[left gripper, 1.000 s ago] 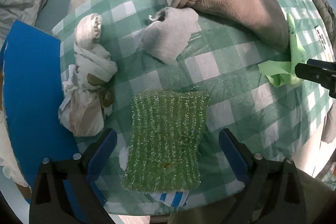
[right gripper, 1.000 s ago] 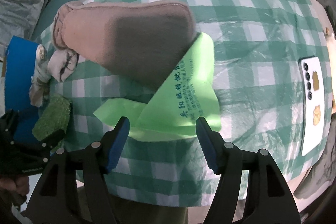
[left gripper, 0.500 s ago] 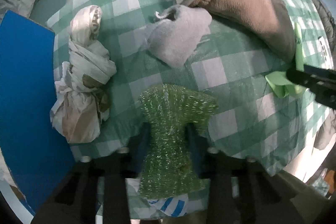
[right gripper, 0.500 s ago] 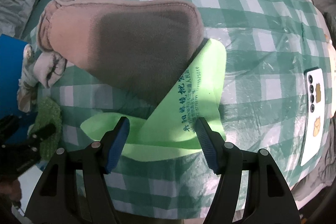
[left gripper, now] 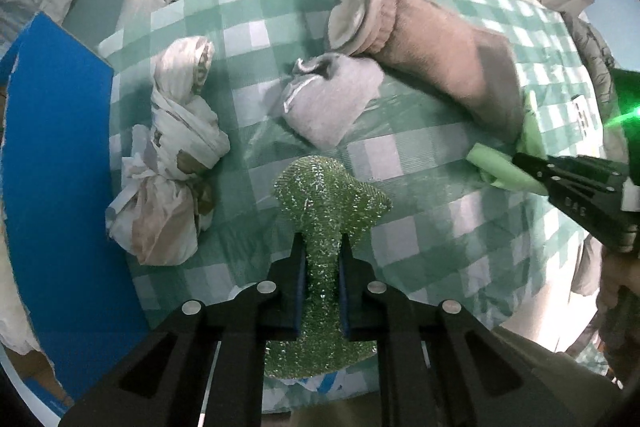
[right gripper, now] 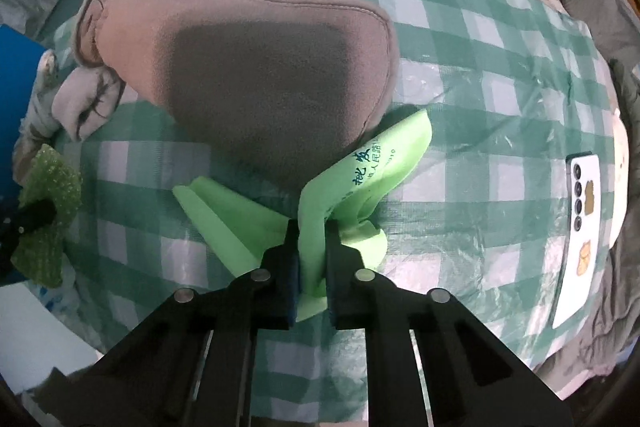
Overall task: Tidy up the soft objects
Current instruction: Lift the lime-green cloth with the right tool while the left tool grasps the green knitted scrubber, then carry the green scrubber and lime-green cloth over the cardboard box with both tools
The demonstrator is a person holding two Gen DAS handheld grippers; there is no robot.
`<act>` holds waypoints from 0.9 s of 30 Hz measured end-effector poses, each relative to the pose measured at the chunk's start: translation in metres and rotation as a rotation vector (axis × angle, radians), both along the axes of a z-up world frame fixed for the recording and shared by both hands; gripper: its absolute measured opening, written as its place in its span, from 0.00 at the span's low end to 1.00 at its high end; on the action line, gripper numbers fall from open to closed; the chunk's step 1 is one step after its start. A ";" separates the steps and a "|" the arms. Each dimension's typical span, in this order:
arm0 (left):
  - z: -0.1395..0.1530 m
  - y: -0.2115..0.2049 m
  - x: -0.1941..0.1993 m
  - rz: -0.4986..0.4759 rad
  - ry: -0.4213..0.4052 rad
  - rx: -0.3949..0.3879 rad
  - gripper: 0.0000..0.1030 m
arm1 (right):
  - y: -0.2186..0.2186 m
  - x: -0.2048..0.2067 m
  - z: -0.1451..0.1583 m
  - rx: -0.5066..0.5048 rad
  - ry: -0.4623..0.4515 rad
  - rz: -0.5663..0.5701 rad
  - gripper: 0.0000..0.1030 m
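Green scrubbing cloth (left gripper: 320, 251) bunches in your left gripper (left gripper: 322, 259), clamped near the table's (left gripper: 432, 155) front edge; your right gripper (right gripper: 311, 251) pinches the lime bag (right gripper: 360, 183) beside the brown slipper (right gripper: 260, 67).

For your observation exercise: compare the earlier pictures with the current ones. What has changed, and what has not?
The left claw closed on the green scrubbing cloth, bunching it. The right claw closed on the light green cloth, pinching it into a fold. The brown sock, grey sock and phone stayed put.
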State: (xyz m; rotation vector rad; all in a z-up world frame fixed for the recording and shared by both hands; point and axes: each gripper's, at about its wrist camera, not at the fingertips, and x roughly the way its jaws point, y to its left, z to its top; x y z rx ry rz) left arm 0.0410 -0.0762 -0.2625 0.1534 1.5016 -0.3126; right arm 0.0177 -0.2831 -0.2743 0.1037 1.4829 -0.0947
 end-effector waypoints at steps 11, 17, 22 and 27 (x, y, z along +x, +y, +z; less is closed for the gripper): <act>0.044 0.015 -0.013 0.034 -0.055 -0.040 0.12 | -0.003 -0.019 0.043 0.093 -0.075 -0.004 0.07; 0.065 0.015 -0.014 0.034 -0.082 -0.052 0.12 | -0.010 -0.027 0.073 0.107 -0.120 -0.001 0.07; 0.084 0.015 -0.017 0.033 -0.117 -0.059 0.12 | -0.004 -0.019 0.088 0.106 -0.141 0.020 0.07; 0.100 0.015 -0.019 0.032 -0.147 -0.059 0.12 | 0.007 -0.017 0.103 0.103 -0.161 0.041 0.07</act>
